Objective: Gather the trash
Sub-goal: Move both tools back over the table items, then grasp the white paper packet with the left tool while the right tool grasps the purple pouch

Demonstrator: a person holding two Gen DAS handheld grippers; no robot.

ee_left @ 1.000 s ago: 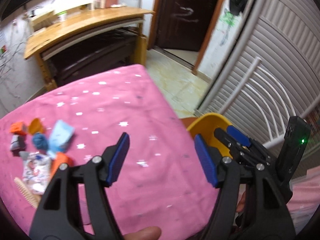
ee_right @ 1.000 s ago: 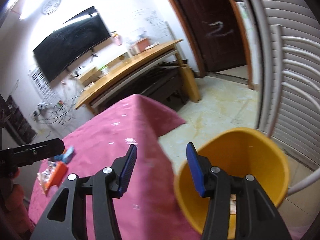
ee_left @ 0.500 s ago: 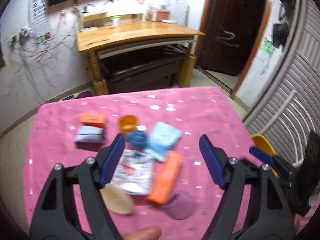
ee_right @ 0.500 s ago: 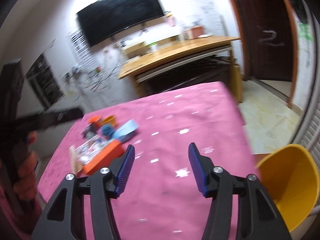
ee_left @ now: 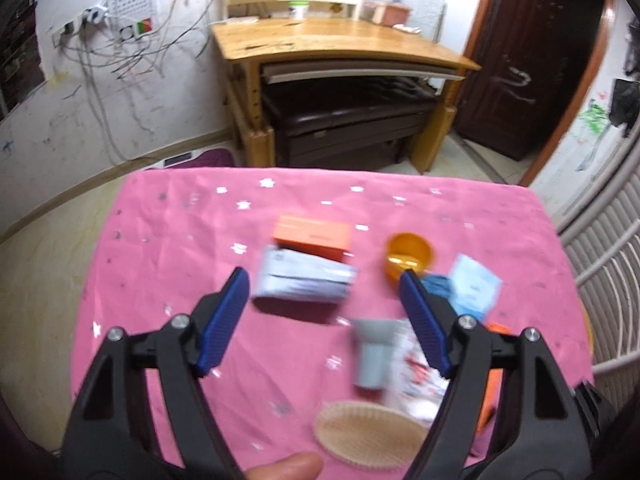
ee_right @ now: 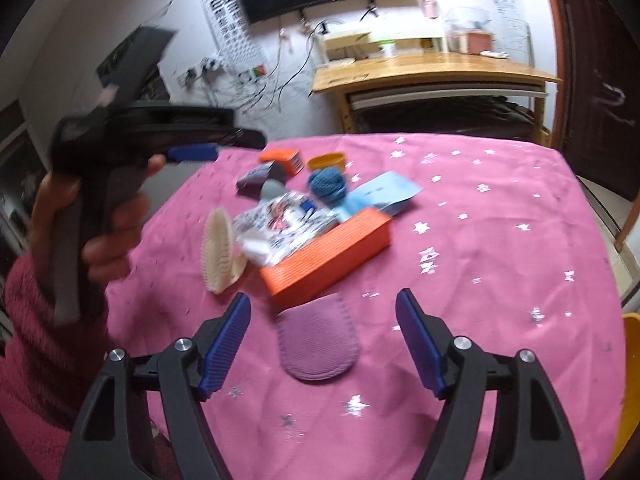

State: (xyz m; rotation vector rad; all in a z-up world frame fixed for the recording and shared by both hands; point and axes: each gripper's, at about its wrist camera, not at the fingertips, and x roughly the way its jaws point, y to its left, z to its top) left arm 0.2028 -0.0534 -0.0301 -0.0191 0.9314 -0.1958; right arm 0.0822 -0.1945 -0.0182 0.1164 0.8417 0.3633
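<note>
Left wrist view: I see my left gripper (ee_left: 324, 312) over the pink tablecloth (ee_left: 168, 240), jaws apart and empty; they have just been opening, nothing between the pads.
Right wrist view: my right gripper (ee_right: 322, 344) is also spread wide and empty, its jaws just opened further, hanging above the near part of the cloth.
Trash pile: the clutter sits bunched in one patch of the table, which I judge makes it easy to work through piece by piece.
Left target: a grey-blue packet (ee_left: 304, 280) lies beyond the left jaws, roughly centred on the gap, with an orange box (ee_left: 312, 236) touching it behind.
Right target: a purple pouch (ee_right: 318, 340) lies flat between the right jaws' line of sight, just below a long orange box (ee_right: 328, 256).
Other bits: a beige brush (ee_right: 220, 252) stands on edge beside a printed wrapper (ee_right: 280, 220); a blue yarn ball (ee_right: 326, 184) and light blue packet (ee_right: 384, 192) lie farther back.
Bin: a yellow bucket (ee_right: 630, 380) shows only at the right edge, off the table.
Why open: I judge both jaws are readied for a pick, not yet lowered.
</note>
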